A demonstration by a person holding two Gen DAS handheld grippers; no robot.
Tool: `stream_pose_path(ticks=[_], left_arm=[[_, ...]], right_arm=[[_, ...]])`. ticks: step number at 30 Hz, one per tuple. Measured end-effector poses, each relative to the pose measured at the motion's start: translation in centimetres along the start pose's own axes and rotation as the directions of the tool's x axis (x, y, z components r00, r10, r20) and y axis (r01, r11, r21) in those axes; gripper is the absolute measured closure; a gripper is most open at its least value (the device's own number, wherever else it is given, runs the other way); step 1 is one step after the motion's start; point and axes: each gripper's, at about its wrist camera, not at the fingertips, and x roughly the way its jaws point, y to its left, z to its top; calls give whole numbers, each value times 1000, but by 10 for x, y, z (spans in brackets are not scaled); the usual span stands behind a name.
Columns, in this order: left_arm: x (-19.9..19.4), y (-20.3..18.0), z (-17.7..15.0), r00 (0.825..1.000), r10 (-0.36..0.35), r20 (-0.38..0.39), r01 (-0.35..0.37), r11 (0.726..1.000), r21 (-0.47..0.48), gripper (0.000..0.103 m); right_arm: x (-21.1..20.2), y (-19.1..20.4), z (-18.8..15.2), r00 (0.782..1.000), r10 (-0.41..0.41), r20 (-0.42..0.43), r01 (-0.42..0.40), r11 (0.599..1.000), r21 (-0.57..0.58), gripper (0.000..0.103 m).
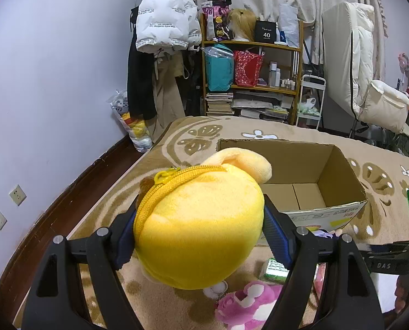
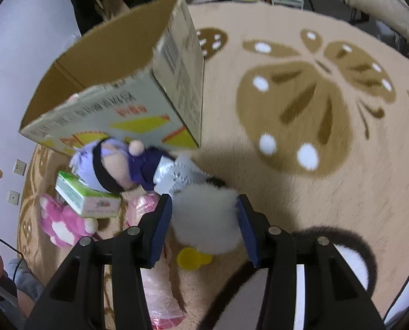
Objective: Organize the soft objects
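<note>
Two grippers are busy over the rug [image 2: 328, 192], and the cardboard box [image 1: 322, 165] is the thing to steer by. The left gripper [image 1: 199, 228] has its blue pads pressed into both sides of a yellow plush [image 1: 201, 220], a round, zippered thing with a paler ear poking up at the back. It hangs above the rug just short of the box's near wall, and the open box lies beyond it with bare cardboard showing at the bottom.

The right gripper [image 2: 204, 220] is down low on the near side of the box, its fingers set about a white fluffy ball [image 2: 204, 220]. Both pads [image 2: 160, 231] sit against the fluff; whether they are squeezing it I cannot tell, as the view is blurred. A small yellow tag [image 2: 193, 258] shows just under the ball.

Right up against the box's printed front lies a doll [image 2: 113, 165] in purple with a black headband, its head resting on a green-and-white carton [image 2: 86, 198]. A pink plush [image 2: 61, 225] lies beside that carton, farther from the box. Nearest of all to me, farther from the box than the right gripper, a black-rimmed white furry piece [image 2: 350, 261] rests on the rug.
</note>
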Motion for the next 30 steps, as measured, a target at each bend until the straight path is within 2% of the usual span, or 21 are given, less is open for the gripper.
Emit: stream_pose_path(ticks=[4,6,10,15,20,26,30], left_arm=[[0,0,0,1000,3,2,-3,1000,3,24],[0,-2,0,1000,2,1,-2,1000,2,24],[1,-2,-1,1000,3,-5,-3,1000,6,24],[1,-3,-2,1000,2,-9,-2,1000,11,24],[4,-4,-1,1000,-4,-10,4,1000,7,24],[8,-6,5,1000,-3,-8,3,1000,26,24],[11,-10,14,1000,-2,6,2,999,41,24]], right_arm=[[15,-4,0,999,23,-49,-22,1000,16,53],[20,-5,1,998,12,-61,-11,1000,17,68],[20,-9,1,998,25,-52,-23,999,24,71],[-2,-9,6,999,33,39,-34,999,10,71],[-36,1,10,987,64,145,-66,998,3,72],[-75,26,21,956,103,276,-96,995,-38,72],[-90,39,29,939,112,325,-91,993,-81,72]])
